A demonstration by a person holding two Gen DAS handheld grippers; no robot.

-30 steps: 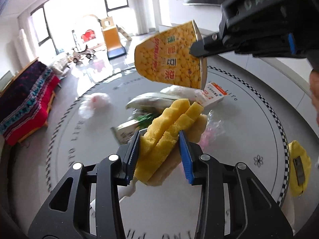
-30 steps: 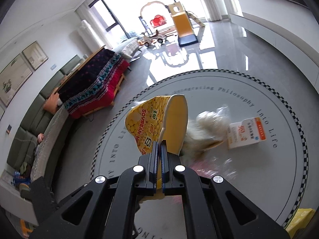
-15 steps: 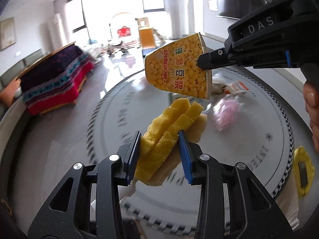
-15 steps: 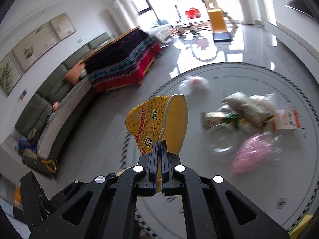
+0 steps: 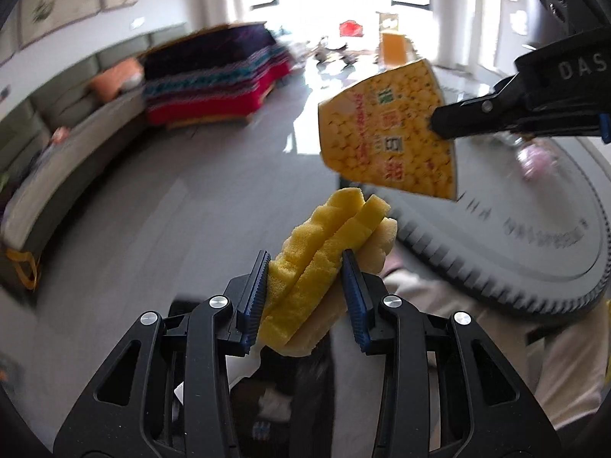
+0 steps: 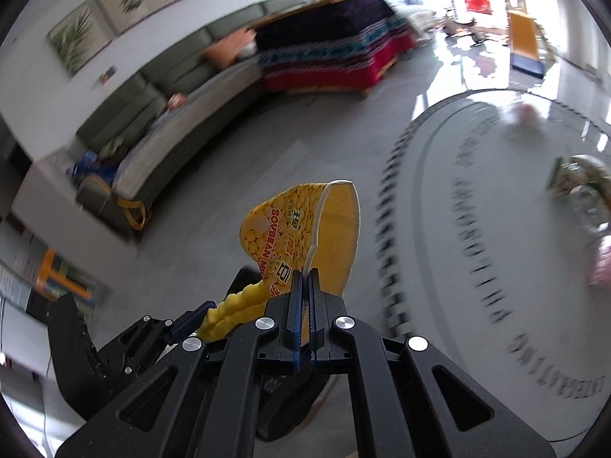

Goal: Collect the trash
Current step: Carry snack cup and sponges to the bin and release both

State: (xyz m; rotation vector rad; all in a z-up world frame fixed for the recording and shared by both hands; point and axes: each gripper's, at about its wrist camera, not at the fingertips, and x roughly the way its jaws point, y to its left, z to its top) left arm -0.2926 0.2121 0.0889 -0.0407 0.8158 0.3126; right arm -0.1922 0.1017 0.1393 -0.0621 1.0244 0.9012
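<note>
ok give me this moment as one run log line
left gripper: shut on yellow sponge | right gripper: shut on yellow soybean milk carton | both held above grey floor | remaining trash on round rug

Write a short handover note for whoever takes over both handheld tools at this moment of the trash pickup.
Left tool: shut on the yellow sponge pieces, clear of the floor.
Right tool: shut on the flattened yellow soybean milk carton, also in the air.
Both are over bare grey floor beside the round rug.
Done: two pieces picked up.
Left: no bin is clearly visible in either view, so find one and drop both. Then go back for the litter on the rug: a pink plastic wrapper and blurred packaging.
</note>
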